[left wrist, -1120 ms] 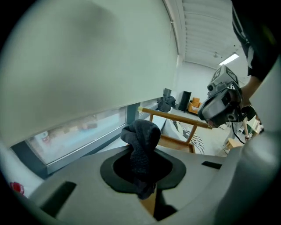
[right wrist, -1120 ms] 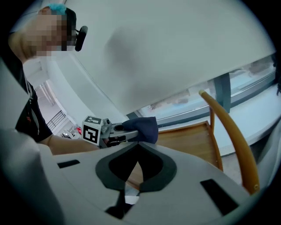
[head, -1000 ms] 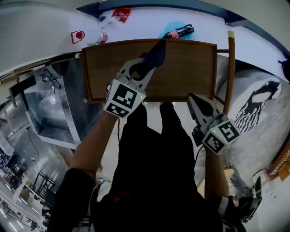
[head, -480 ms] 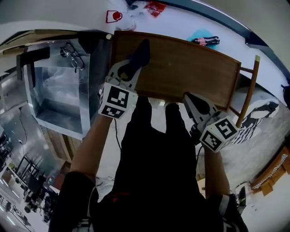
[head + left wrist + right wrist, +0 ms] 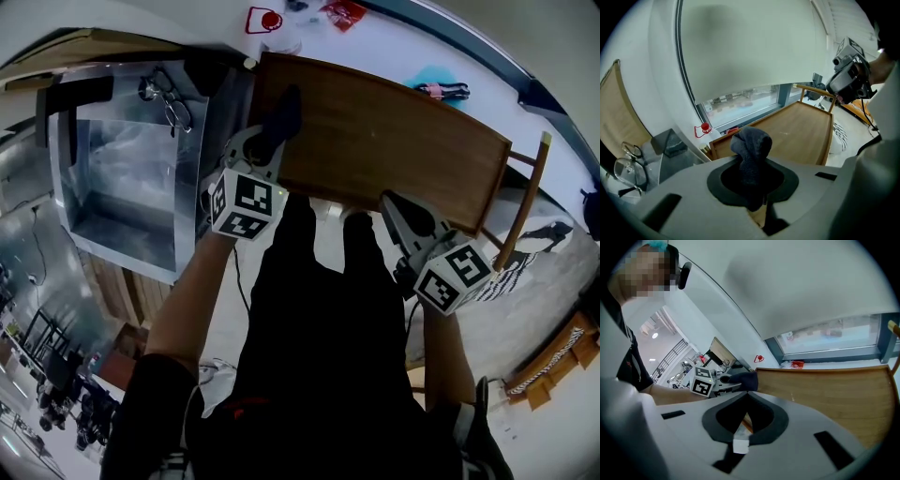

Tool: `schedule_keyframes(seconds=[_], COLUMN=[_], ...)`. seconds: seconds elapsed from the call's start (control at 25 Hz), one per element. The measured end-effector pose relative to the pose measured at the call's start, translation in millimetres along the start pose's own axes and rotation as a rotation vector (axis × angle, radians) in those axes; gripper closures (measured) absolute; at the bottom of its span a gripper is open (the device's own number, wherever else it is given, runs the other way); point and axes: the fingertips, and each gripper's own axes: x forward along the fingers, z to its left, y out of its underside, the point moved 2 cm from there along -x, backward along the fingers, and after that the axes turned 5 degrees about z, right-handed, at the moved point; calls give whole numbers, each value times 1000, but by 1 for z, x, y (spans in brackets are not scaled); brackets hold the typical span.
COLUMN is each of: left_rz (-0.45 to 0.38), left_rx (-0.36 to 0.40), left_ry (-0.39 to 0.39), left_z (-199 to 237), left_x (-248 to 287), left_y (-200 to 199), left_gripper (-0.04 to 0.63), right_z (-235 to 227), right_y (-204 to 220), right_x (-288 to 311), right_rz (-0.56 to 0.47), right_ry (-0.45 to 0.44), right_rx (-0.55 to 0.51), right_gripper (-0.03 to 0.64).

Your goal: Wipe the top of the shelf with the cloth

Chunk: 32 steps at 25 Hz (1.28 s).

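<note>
The brown wooden shelf top (image 5: 403,155) runs across the head view. At its left end my left gripper (image 5: 265,142) is shut on a dark blue cloth (image 5: 281,114), and the cloth rests on the wood near the left edge. In the left gripper view the cloth (image 5: 751,147) bunches up between the jaws, with the shelf top (image 5: 801,126) stretching away behind it. My right gripper (image 5: 392,202) is shut on nothing at the shelf's front edge, right of centre. The right gripper view shows the shelf top (image 5: 834,385) and the cloth (image 5: 746,379) far left.
A shiny metal box (image 5: 122,187) stands left of the shelf, with eyeglasses (image 5: 169,98) on its rim. Behind the shelf a white sill holds a red-and-white tag (image 5: 265,19) and a dark bottle on teal (image 5: 441,90). A wooden post (image 5: 527,192) rises at the shelf's right end.
My left gripper has carried the cloth leftward along the shelf top to its left end. The right gripper has stayed at the front edge.
</note>
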Motion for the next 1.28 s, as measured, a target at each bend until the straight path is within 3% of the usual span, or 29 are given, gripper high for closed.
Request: schedule_keyframes(seconds=[0.4, 1.28], left_rz=[46, 82], left_rx=[1, 89], left_ry=[64, 189], left_z=[-15, -80], left_x=[26, 67], left_y=[12, -25], left_gripper=[540, 540], right_z=[-9, -45], right_y=[8, 32], right_x=[-6, -44], right_rz=[-4, -59], right_ry=[21, 41], right_rx=[21, 103], right_gripper=[612, 612])
